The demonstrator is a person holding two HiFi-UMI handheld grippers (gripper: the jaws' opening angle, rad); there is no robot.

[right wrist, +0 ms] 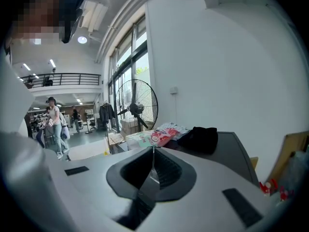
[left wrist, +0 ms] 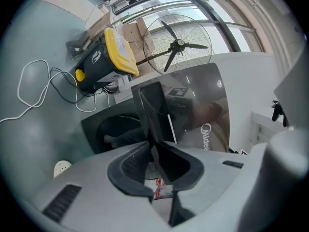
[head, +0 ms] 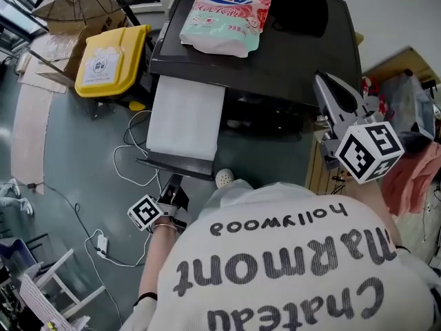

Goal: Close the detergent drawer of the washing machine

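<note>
- the drawer (head: 186, 116) sticks out of the front of the washing machine (head: 289, 54), white top up and dark front edge (left wrist: 154, 110) towards the person.
- the left claw (head: 172, 190) is low down and clamped on that dark front edge.
- the right claw (head: 324, 88) is held up beside the machine's right side, its jaws together and empty.
- a detergent bag (head: 220, 9) and a black cloth (head: 296, 5) lie on the machine's top surface.

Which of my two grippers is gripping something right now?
The left gripper, low in front of the washing machine, is clamped on a dark panel there. The right gripper is held up beside the machine, jaws together on nothing.
</note>
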